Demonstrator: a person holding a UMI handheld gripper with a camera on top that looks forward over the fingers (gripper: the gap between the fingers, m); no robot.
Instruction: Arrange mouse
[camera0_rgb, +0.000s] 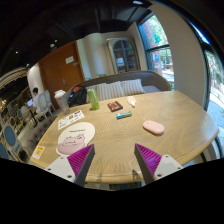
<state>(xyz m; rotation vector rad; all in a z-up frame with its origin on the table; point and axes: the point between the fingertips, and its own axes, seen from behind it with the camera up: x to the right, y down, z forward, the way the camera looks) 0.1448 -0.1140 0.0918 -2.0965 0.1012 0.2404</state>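
A pink mouse (153, 127) lies on the round wooden table (120, 145), to the right, well beyond my fingers. A round white mouse pad (75, 137) with a cartoon drawing lies to the left, just ahead of my left finger. My gripper (113, 160) is open and empty, with bare tabletop between its magenta pads (80, 160). It hovers over the near part of the table, apart from both the mouse and the pad.
Farther back on the table stand a green bottle (93, 99), a dark small box (115, 106), a teal item (123, 115) and a white cup (60, 100). Printed sheets (70, 119) lie at the left. A sofa and windows are behind.
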